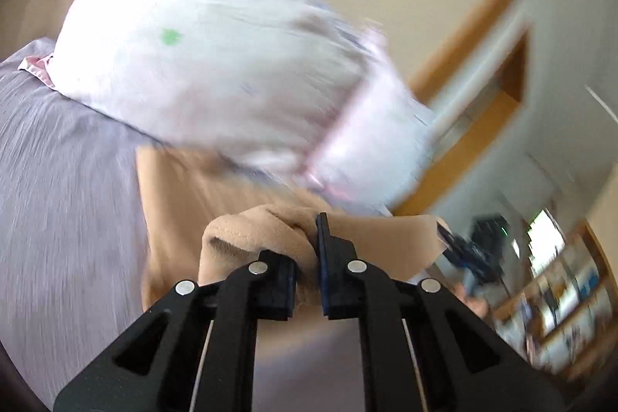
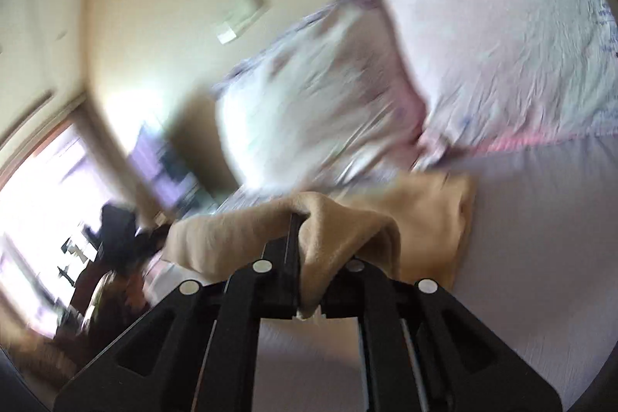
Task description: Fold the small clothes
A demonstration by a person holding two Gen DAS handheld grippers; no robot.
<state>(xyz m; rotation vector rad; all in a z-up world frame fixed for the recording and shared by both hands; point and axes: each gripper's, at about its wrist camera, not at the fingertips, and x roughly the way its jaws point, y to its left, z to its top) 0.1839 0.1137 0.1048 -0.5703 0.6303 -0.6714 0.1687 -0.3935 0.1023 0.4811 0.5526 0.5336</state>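
Note:
A tan fleece garment (image 1: 185, 188) lies partly on the lilac bed sheet (image 1: 65, 180). My left gripper (image 1: 307, 250) is shut on a bunched edge of it, and the cloth bulges over the left finger. My right gripper (image 2: 309, 242) is shut on another edge of the same tan garment (image 2: 428, 215), which drapes over both fingers and hides the right one. The garment stretches between the two grippers, lifted off the bed at my end. Both views are motion-blurred.
White patterned pillows with pink trim (image 1: 201, 37) lie at the head of the bed, just behind the garment, and also show in the right wrist view (image 2: 502, 56). Beige wall, wooden door frame (image 1: 475, 37) and shelves (image 1: 571, 296) lie beyond. The other gripper shows dark at the right (image 1: 467, 253).

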